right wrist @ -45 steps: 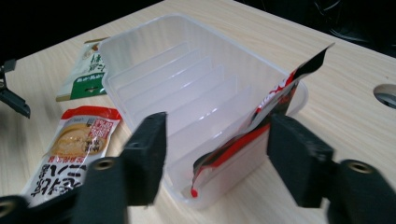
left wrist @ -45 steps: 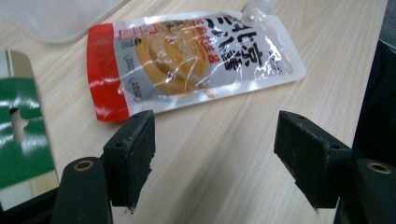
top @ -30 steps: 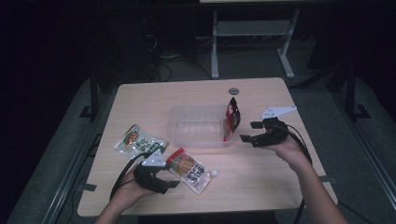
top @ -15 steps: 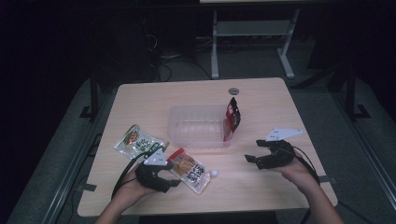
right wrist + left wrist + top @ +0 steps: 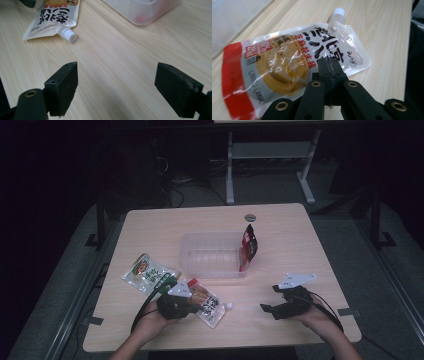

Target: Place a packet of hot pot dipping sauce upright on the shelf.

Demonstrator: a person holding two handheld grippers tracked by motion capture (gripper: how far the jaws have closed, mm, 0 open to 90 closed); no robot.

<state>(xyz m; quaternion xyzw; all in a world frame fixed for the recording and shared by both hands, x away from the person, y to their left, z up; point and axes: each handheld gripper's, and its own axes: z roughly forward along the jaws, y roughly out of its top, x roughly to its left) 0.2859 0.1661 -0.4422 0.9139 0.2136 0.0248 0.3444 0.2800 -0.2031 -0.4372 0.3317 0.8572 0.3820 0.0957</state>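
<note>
The spouted sauce pouch [image 5: 203, 301] is seen lying flat near the front edge of the table [image 5: 300, 235], its near edge pinched between the fully closed jaws of the left hand-held gripper [image 5: 330, 68], which have just been closing. The right hand-held gripper [image 5: 274, 300] is held with jaws spread wide and nothing between them, having just been opening, well apart from the pouch's white cap [image 5: 69, 34]. Behind the pouch a clear plastic container [image 5: 210, 256] is found with a red packet [image 5: 248, 245] leaning at its right end, and a green snack packet [image 5: 146, 272] is seen just left of the left hand-held gripper.

Red-edged pouch [image 5: 287, 62], white cap [image 5: 337, 12]; possibly tan contents.
</note>
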